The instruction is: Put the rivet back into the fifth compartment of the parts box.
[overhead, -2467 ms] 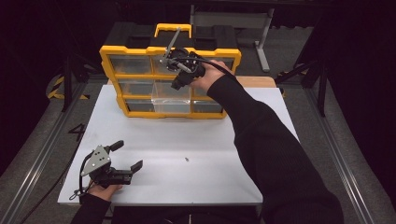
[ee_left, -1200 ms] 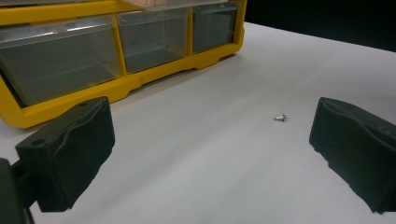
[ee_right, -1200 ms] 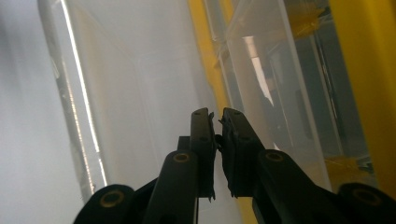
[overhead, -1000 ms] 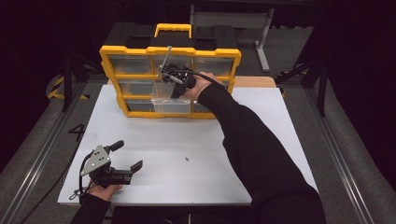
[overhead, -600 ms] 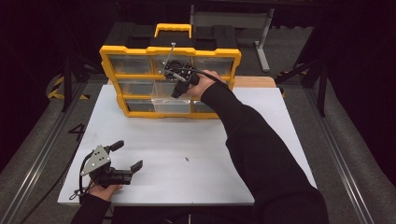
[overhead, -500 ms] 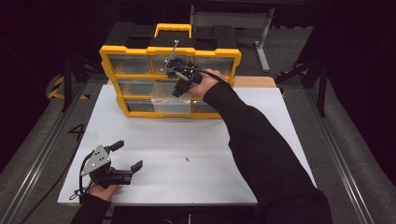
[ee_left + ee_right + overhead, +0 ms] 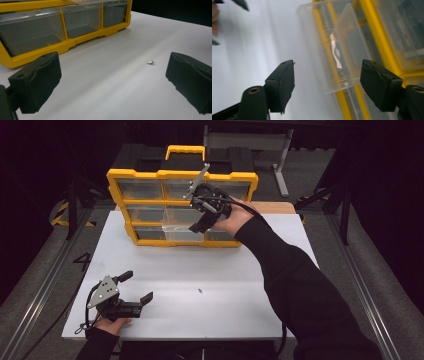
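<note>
At our left, the left gripper (image 7: 134, 287) rests with its jaws spread and nothing between them, a small screw (image 7: 151, 62) lying just ahead of its right jaw, its long axis crosswise, while our right gripper (image 7: 198, 221), jaws just opening and bare, hovers over the pulled-out clear drawer (image 7: 184, 229) of the yellow organizer (image 7: 183, 174).

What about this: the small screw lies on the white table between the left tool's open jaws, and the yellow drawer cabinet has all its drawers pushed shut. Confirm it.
Not quite. The small screw does lie on the white table ahead of the left tool, jaws open. But the yellow drawer cabinet has one clear drawer pulled out, near the right tool, as the high view shows.
</note>
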Demonstrator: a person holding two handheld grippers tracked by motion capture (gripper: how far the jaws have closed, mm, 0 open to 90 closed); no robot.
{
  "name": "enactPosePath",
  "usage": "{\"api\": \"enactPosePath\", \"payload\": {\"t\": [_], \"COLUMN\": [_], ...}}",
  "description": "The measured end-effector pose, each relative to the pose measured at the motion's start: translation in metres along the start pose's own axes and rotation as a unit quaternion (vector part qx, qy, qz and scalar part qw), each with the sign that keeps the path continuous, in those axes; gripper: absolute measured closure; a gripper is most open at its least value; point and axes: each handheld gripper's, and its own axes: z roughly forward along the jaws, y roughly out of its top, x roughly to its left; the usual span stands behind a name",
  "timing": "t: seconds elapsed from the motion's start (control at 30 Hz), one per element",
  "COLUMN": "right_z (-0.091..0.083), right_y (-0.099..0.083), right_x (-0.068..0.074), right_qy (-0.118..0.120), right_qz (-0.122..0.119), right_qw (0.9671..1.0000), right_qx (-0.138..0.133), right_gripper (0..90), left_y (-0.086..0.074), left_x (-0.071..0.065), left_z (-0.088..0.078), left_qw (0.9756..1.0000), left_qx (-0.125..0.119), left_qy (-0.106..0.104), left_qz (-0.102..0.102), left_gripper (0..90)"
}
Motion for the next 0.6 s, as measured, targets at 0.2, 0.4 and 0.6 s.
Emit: {"api": "enactPosePath", "payload": {"t": [0.2,0.4,0.6], "right_z": [-0.001,0.007,0.023], "right_y": [-0.016,-0.030,-0.042], "right_x": [0.024,0.038,0.051], "right_qy": [0.008,0.014,0.013], "right_qz": [-0.013,-0.013,-0.021], "right_qw": [0.9999,0.9998,0.9996], "right_qx": [-0.001,0.000,0.010], "right_gripper": [22.1,20.9,20.5], "left_y": [0.000,0.000,0.000], "left_x": [0.000,0.000,0.000], "left_z": [0.000,0.000,0.000], "left_qw": [1.0000,1.0000,1.0000], "left_qx": [0.000,0.000,0.001], "left_qy": [0.001,0.001,0.001], "left_qz": [0.000,0.001,0.001], "left_gripper": [1.0,1.0,1.0]}}
